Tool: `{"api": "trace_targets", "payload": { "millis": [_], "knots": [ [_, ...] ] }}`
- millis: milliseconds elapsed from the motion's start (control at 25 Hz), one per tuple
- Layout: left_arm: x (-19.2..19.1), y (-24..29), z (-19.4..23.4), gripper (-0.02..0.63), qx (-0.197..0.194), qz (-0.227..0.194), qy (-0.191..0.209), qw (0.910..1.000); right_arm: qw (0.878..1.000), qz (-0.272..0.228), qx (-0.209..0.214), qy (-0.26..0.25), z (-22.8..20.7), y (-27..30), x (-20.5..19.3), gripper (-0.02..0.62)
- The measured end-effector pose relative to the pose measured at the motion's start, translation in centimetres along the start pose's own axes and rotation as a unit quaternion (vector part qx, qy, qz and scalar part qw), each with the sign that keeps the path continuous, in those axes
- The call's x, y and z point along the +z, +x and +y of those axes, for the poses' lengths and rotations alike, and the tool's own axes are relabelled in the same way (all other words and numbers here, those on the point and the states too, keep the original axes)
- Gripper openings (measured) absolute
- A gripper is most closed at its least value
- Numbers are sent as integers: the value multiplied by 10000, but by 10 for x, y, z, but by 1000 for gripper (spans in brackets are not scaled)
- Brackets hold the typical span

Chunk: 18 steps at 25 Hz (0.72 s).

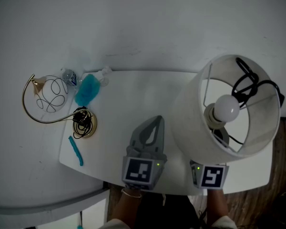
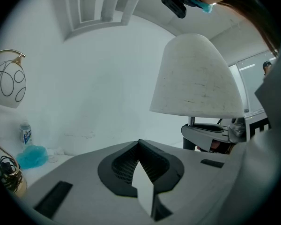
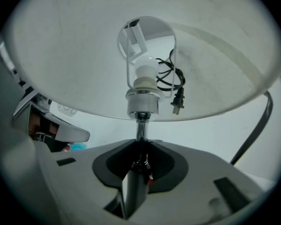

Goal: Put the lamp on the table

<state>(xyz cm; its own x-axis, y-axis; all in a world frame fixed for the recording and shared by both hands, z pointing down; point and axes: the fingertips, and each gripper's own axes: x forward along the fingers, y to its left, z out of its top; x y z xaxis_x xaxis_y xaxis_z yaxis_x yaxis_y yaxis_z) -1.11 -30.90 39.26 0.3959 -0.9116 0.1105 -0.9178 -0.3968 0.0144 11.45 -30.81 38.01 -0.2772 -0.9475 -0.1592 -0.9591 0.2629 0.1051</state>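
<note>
Mid-carry, with the white-shaded lamp (image 1: 229, 109) clamped by its chrome stem (image 3: 140, 128) in the right tongs (image 3: 139, 146) over the bench (image 1: 133, 92) and the left tongs (image 2: 139, 146) pressed together, empty, just leftward; next, probably lower gently, stand upright on bare bench ahead, then release.

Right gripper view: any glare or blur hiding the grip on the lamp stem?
Right gripper view: no glare, even soft light; fisheye bows the shade, corners dark, yet the lamp stem reads sharp between the fingers. Head view: dim, flat, slightly soft.
</note>
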Motion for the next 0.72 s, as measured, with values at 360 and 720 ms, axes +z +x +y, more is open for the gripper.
{"api": "trace_targets", "payload": {
  "millis": [360, 720],
  "knots": [
    [-15, 3, 4, -6, -58, 49, -11, 10000, 9999, 118, -45, 34, 4, -1, -21, 77],
    [-34, 10, 6, -6, -97, 121, 32, 9999, 9997, 191, -130, 50, 5, 1, -47, 77]
  ]
}}
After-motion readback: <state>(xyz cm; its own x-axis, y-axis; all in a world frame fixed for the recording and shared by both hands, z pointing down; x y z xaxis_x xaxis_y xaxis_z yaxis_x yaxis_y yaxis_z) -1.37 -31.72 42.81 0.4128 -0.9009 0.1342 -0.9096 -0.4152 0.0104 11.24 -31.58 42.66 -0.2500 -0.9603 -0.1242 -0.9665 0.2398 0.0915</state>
